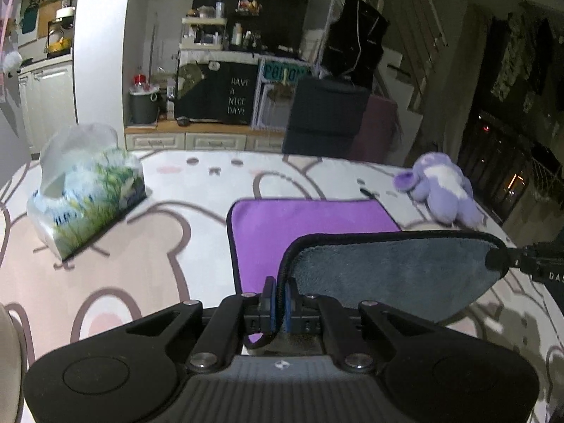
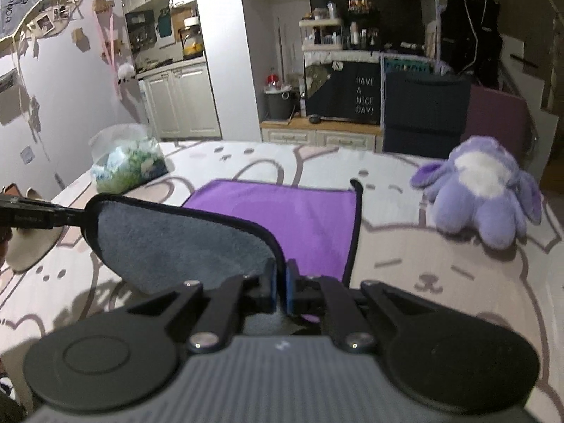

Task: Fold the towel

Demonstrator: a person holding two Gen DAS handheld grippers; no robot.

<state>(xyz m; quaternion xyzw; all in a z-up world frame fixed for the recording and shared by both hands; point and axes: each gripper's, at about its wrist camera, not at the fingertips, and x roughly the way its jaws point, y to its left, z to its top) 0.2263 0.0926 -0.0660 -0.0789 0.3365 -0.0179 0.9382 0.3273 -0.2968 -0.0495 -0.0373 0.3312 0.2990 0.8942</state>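
The towel [image 1: 310, 225] is purple on one side, grey on the other, with a black hem, and lies on the patterned table. Its near edge is lifted, showing the grey underside [image 1: 394, 268]. My left gripper [image 1: 280, 299] is shut on the towel's near left corner. My right gripper [image 2: 280, 287] is shut on the near right corner and also shows in the left wrist view [image 1: 507, 257]. The towel shows in the right wrist view [image 2: 296, 222] with its grey flap [image 2: 183, 243] stretched between both grippers; the left gripper [image 2: 70, 216] shows there too.
A tissue pack [image 1: 88, 190] sits at the table's left. A purple plush toy [image 1: 440, 187] lies at the far right; it also shows in the right wrist view [image 2: 483, 190]. A beige object [image 2: 28, 243] lies at the table's left edge. Cabinets and shelves stand behind.
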